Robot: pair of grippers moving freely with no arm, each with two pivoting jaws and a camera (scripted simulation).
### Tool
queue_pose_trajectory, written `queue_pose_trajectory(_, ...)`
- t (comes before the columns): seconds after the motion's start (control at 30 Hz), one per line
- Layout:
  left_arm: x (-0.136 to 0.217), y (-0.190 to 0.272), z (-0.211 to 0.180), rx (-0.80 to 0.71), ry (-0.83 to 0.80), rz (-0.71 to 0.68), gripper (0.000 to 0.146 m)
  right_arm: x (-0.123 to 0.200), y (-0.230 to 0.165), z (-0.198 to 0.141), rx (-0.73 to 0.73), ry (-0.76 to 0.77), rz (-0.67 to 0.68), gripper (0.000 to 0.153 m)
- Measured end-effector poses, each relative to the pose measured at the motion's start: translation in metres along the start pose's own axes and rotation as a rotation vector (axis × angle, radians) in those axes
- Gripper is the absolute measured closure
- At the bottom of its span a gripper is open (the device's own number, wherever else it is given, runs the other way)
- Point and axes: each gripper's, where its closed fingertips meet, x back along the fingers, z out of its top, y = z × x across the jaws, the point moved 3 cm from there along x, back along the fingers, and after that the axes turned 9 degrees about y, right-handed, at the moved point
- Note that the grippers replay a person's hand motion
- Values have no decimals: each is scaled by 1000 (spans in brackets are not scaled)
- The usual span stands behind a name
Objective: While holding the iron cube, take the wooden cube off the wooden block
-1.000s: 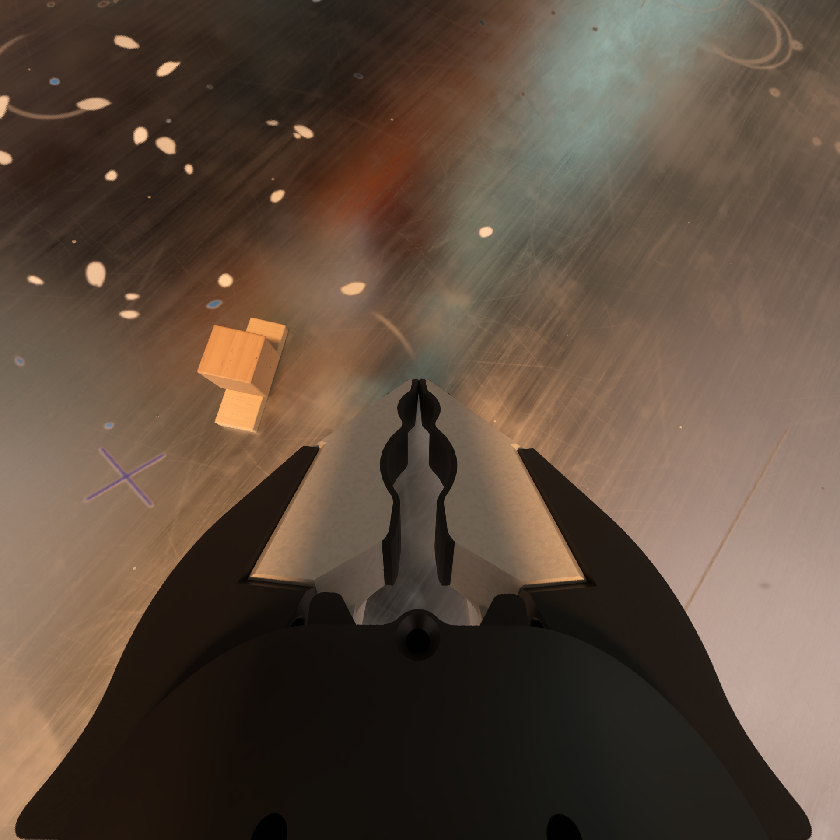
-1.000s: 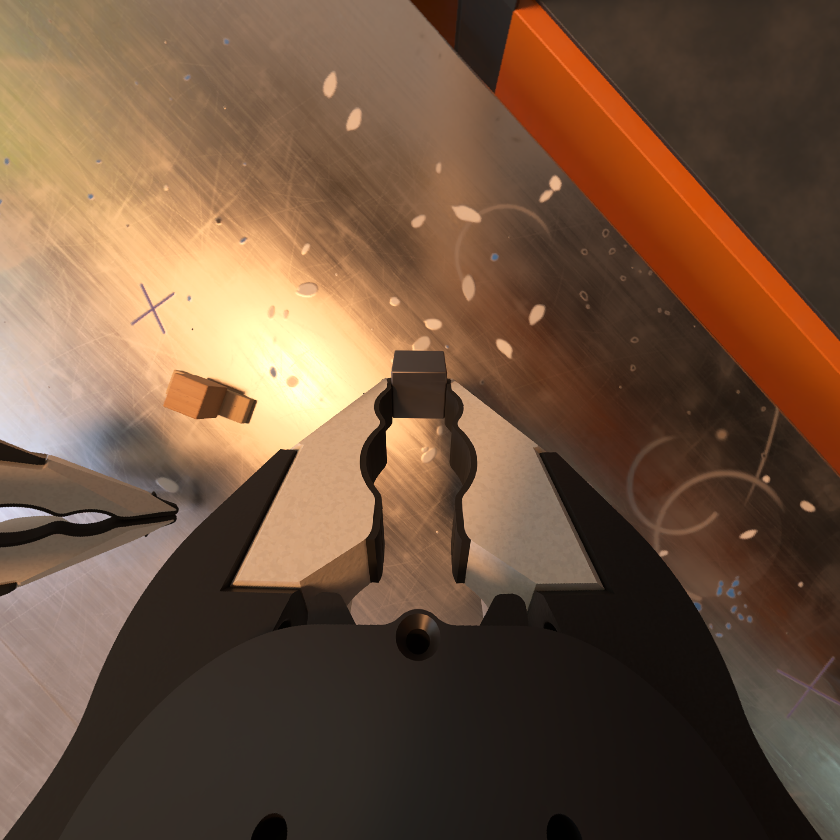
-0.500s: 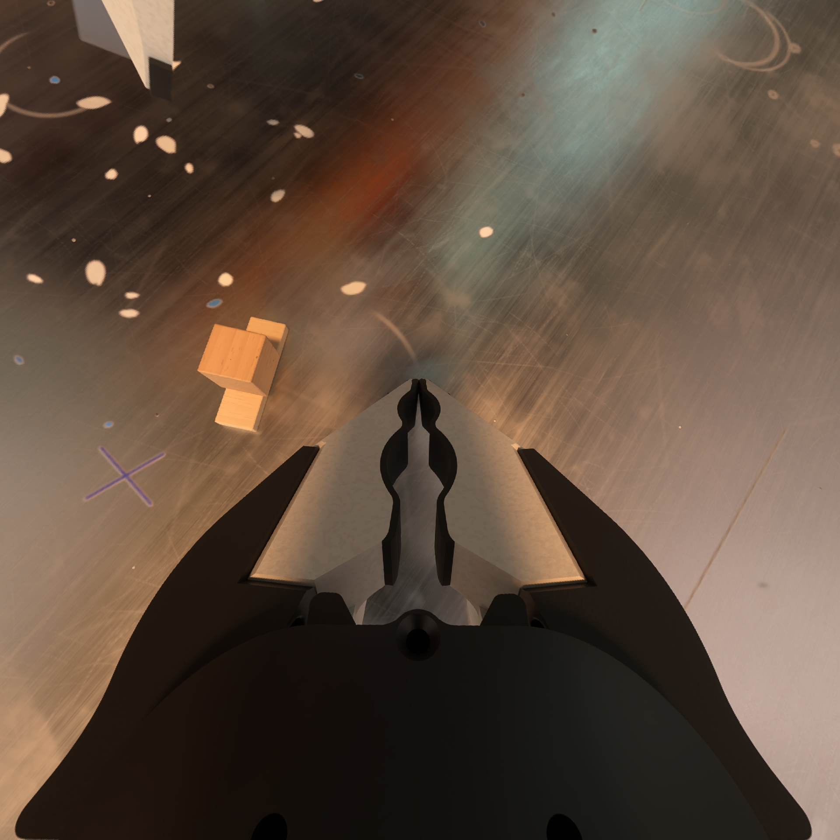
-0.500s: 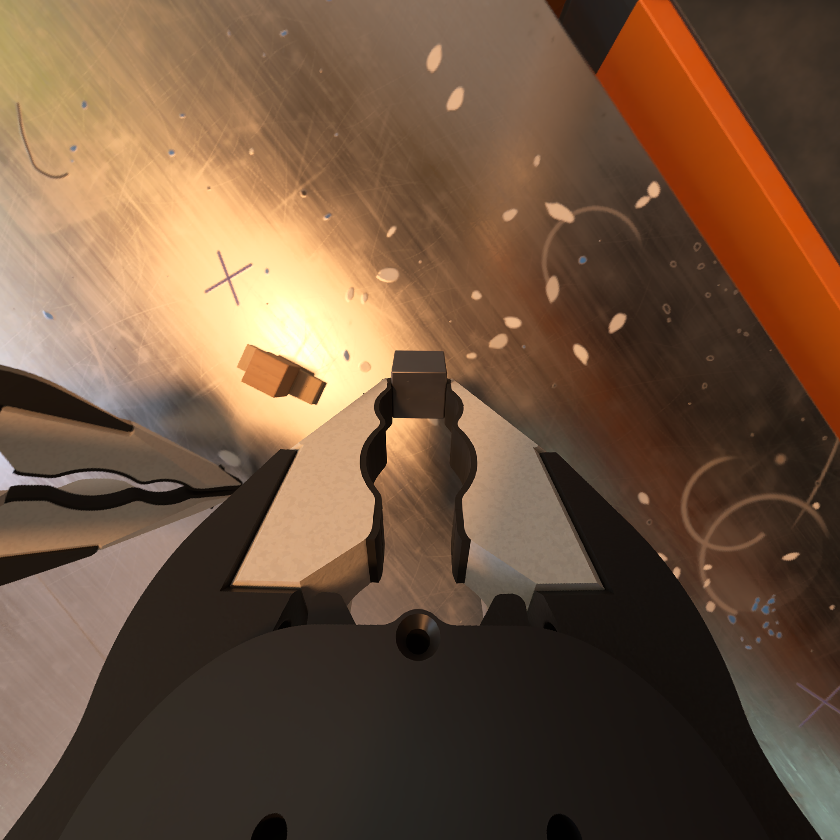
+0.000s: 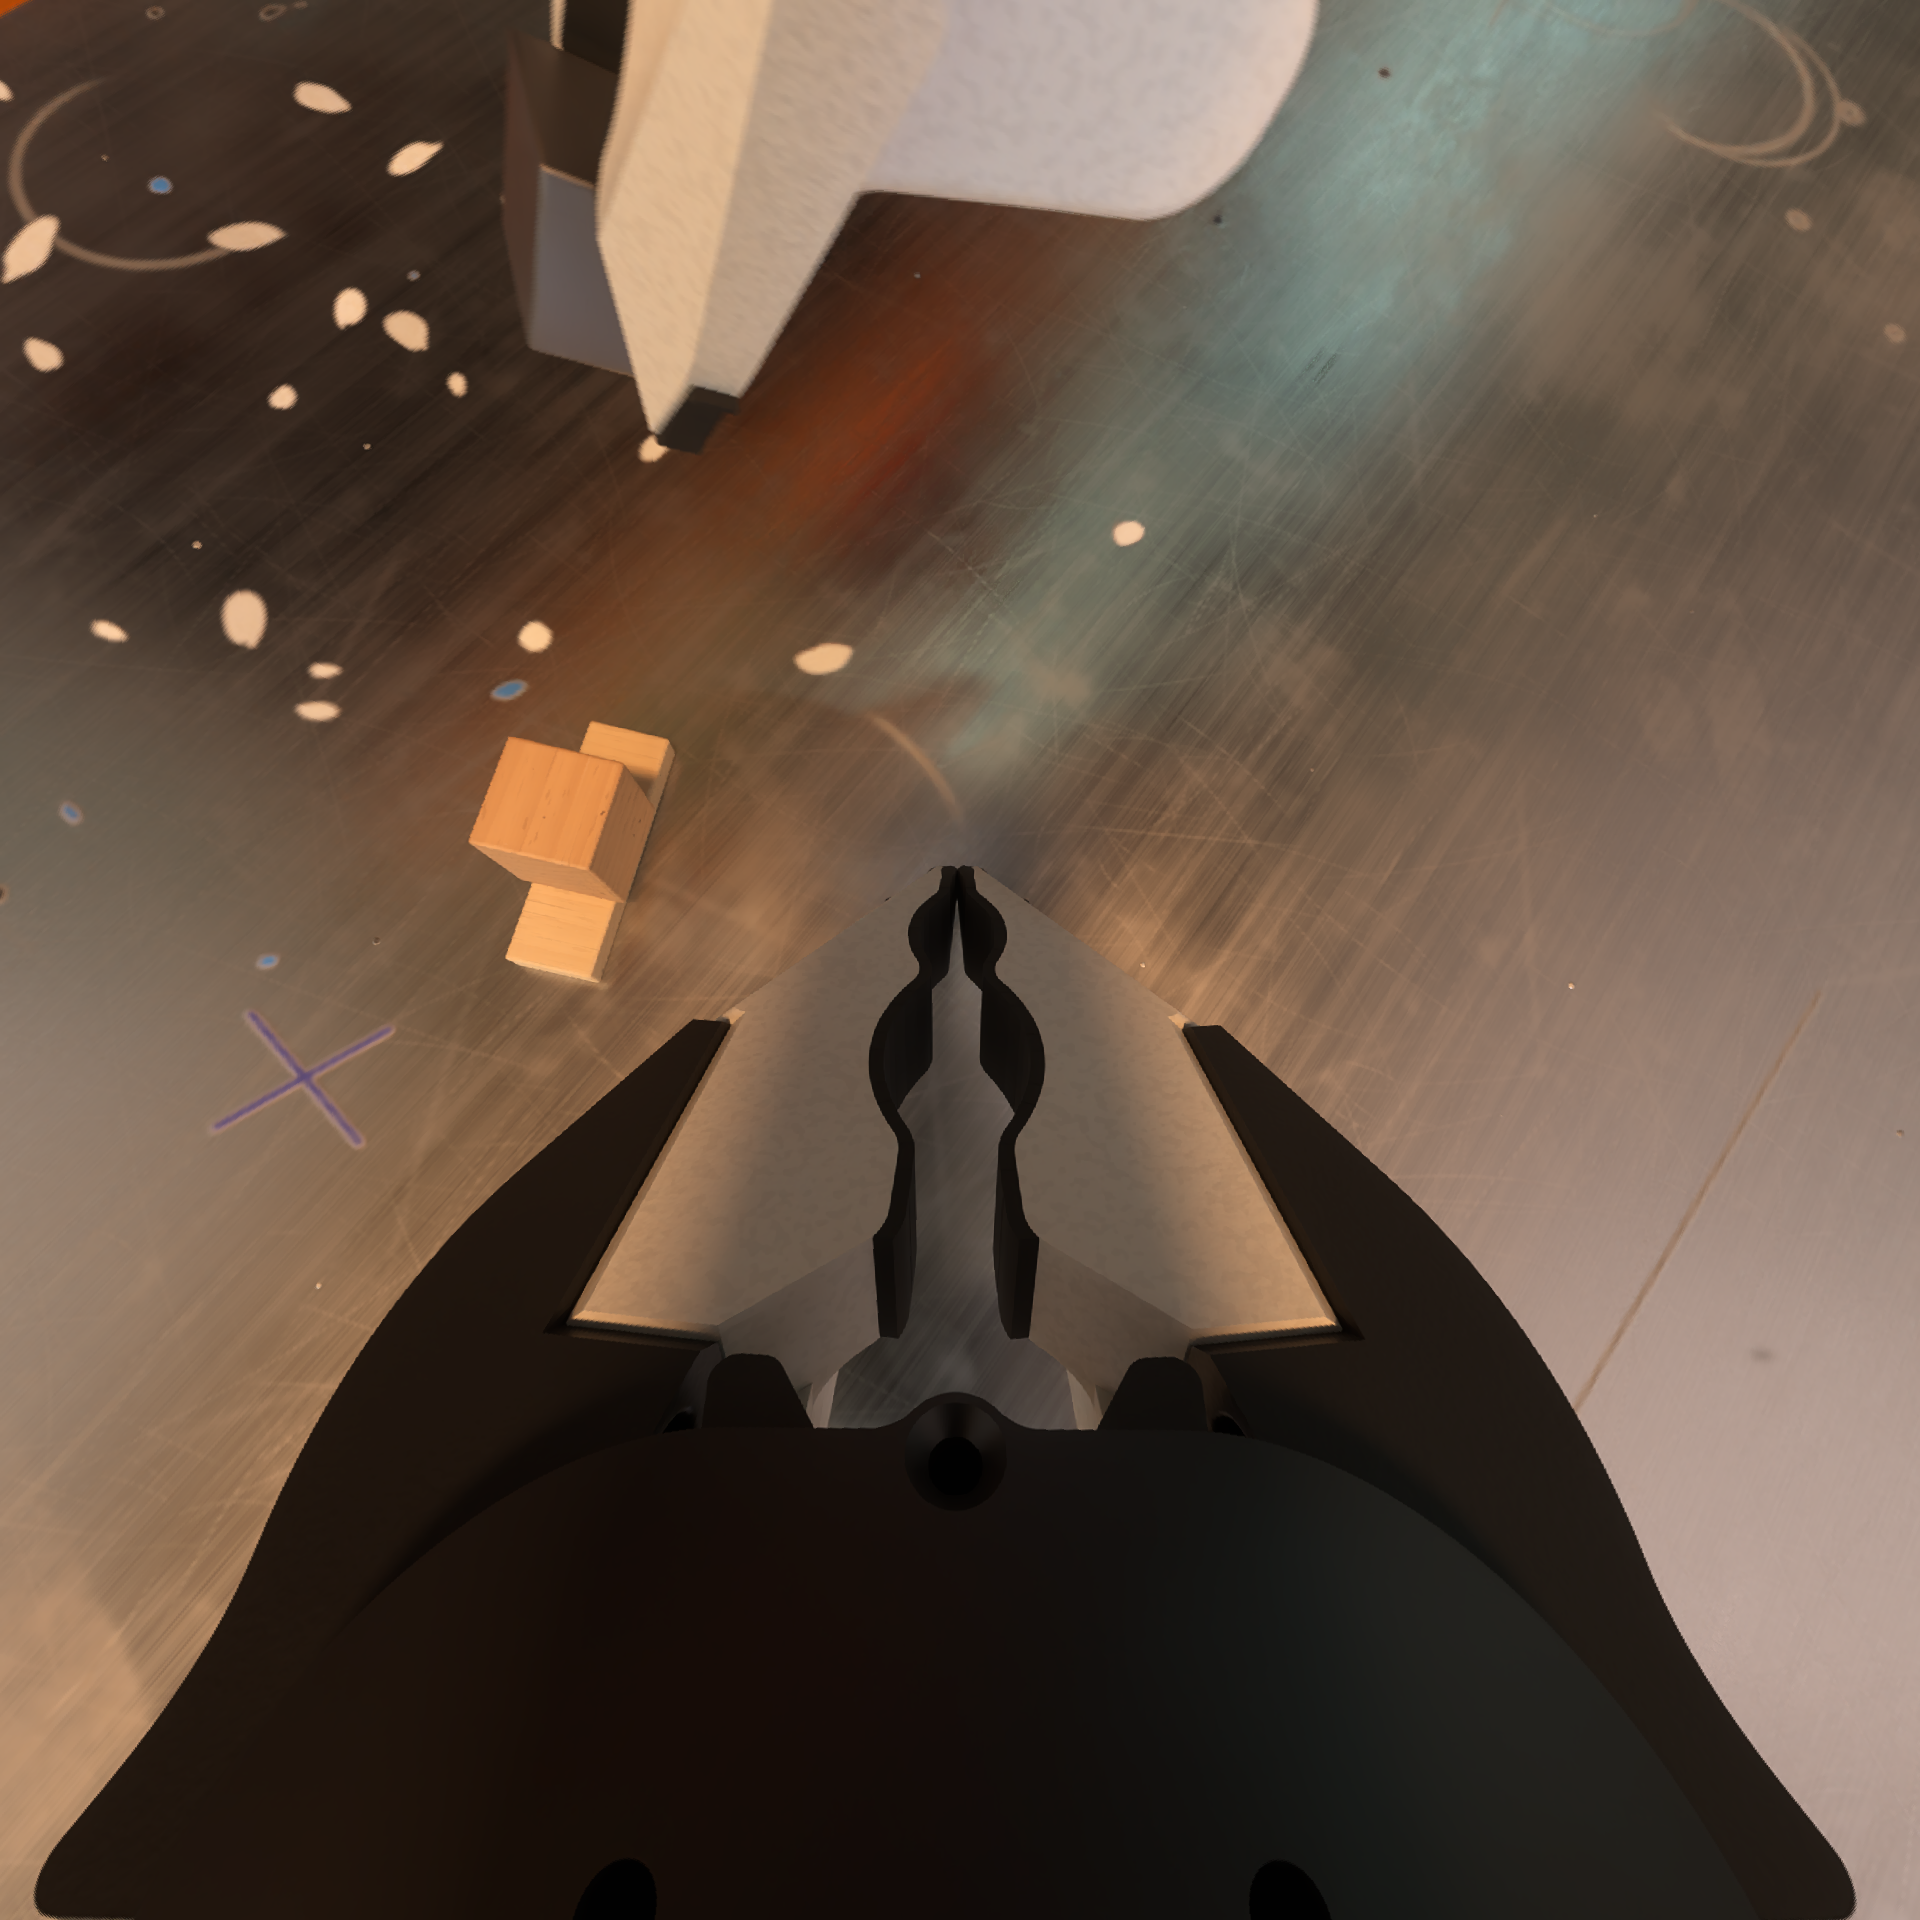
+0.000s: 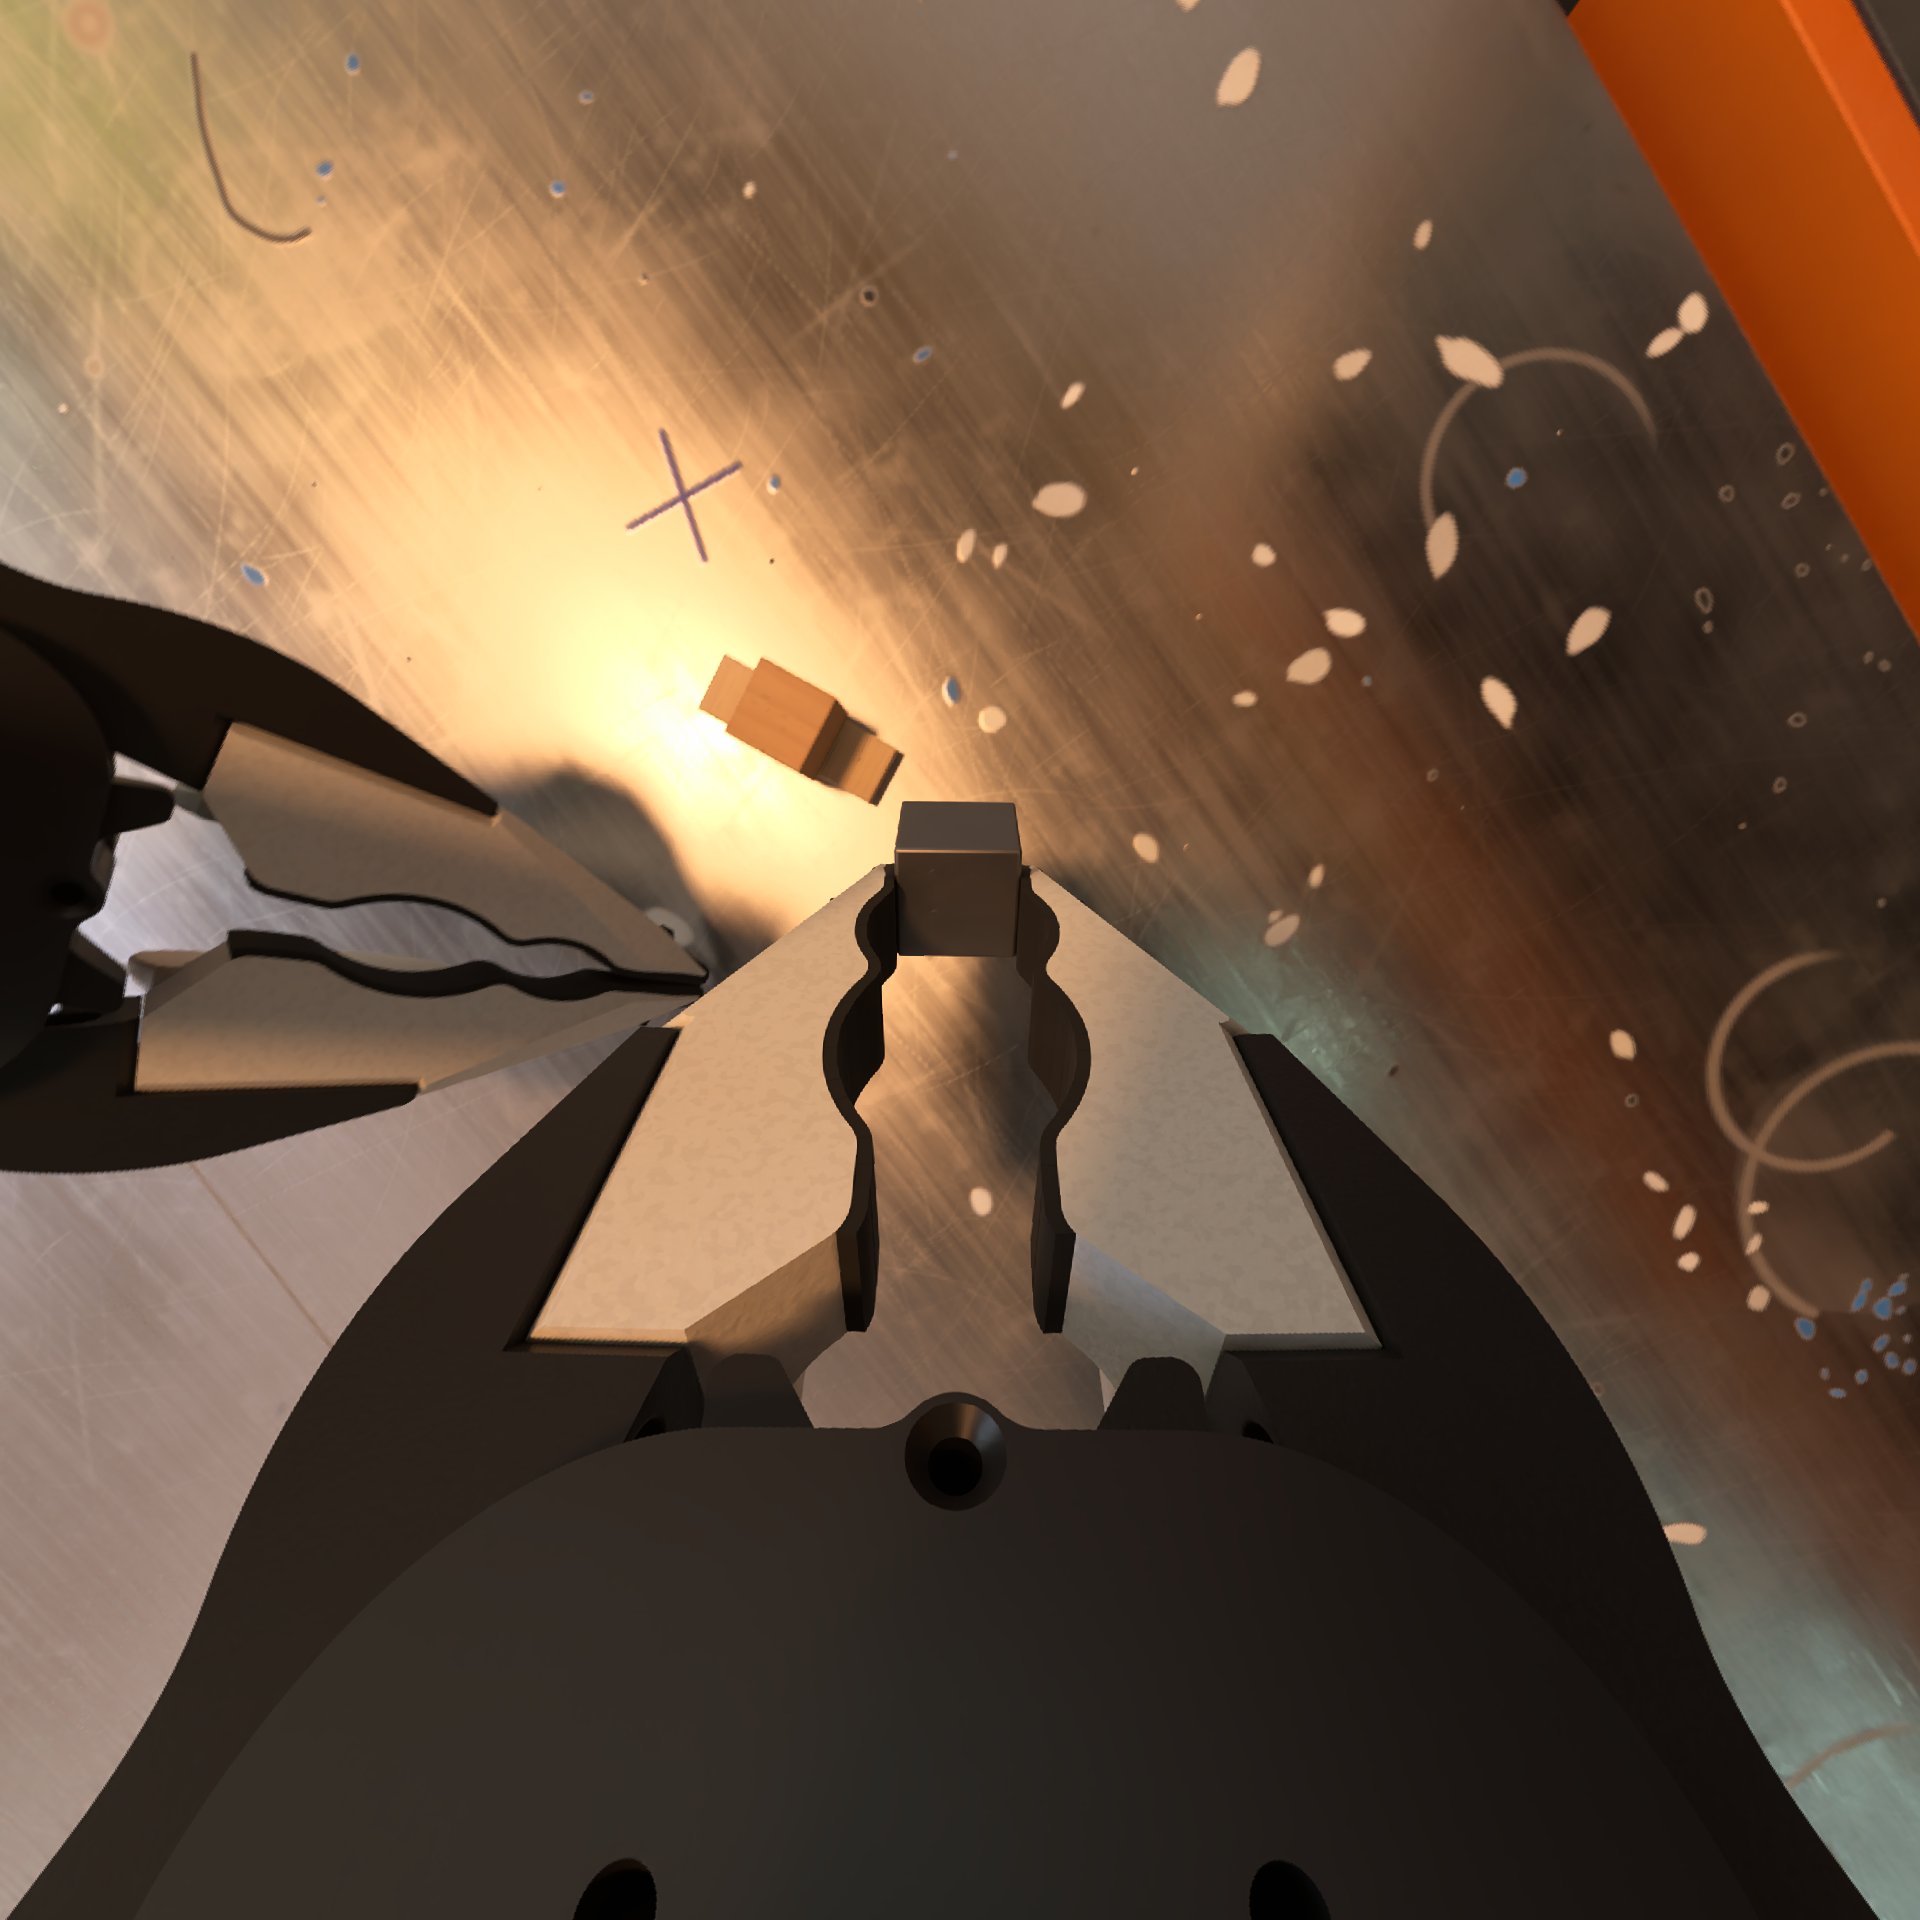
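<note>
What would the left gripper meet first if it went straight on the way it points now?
Probably only the bare metal table. The left gripper is shut and empty, and the wooden cube on its wooden block lies off to the left of that line.

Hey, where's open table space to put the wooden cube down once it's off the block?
The table lies bare right of the left gripper and around the purple cross. It is crowded beyond the wooden cube, where the right gripper holds the iron cube.

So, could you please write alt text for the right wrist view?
The right gripper holds a grey iron cube at its fingertips above a scratched metal table. Ahead, a wooden cube sits on a wooden block; the shut left gripper points in from the left.
</note>
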Motion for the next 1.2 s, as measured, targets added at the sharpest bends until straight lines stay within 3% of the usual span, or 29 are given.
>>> queue_pose_trajectory(0.4, 0, 0, 0, -17, 1, 15, 146, 18, -11, -26, -10, -8, -4, 131)
queue_pose_trajectory(0.73, 0, 0, 0, -16, 1, 14, 146, 26, 17, -36, -46, -15, -29, 131)
queue_pose_trajectory(1.2, 0, 0, 0, -12, 1, 9, 146, 18, 55, -25, -69, 3, -40, 131)
